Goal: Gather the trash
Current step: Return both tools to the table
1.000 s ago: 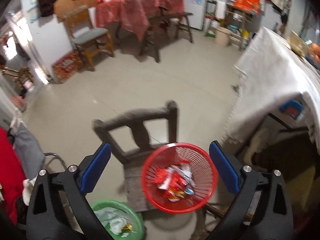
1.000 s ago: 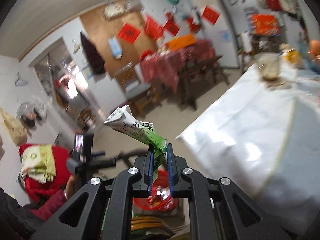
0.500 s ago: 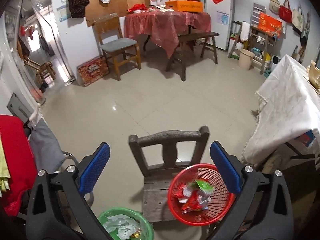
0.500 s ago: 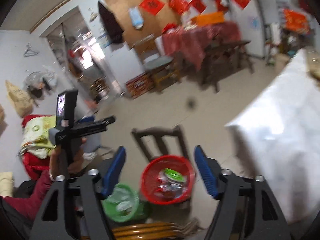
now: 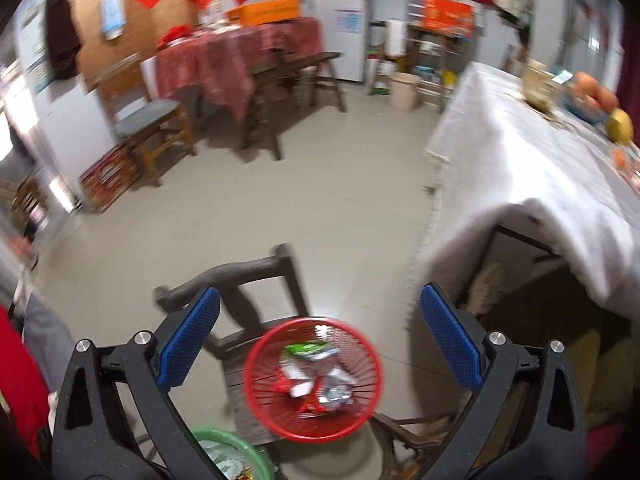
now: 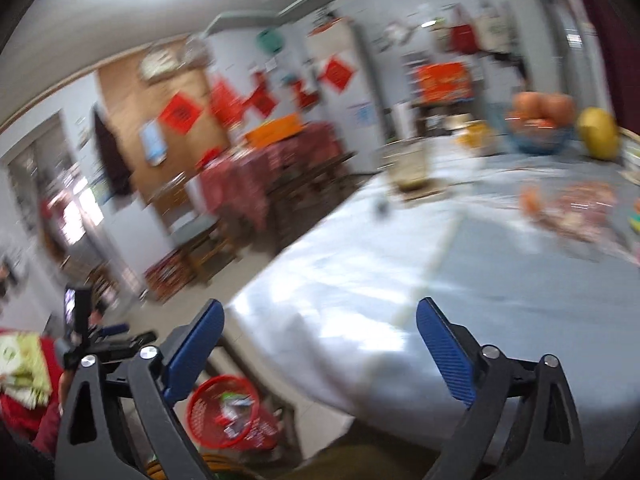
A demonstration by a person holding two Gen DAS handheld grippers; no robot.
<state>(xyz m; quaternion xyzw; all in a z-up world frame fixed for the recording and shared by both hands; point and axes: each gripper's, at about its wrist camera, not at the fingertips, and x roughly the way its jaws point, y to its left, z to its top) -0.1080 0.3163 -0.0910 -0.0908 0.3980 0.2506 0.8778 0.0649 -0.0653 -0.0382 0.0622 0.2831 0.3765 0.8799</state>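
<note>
Resting on the seat of a dark wooden chair, a round red plastic mesh basket is seen filled with crumpled wrappers in red, white, silver and green. A green plastic basket with more waste is placed just beside it, lower down. The left hand-held gripper is spread wide above the red basket, with nothing gripped. The right hand-held gripper has just been opening; its blue pads are set wide and empty over the white-clothed table.
</note>
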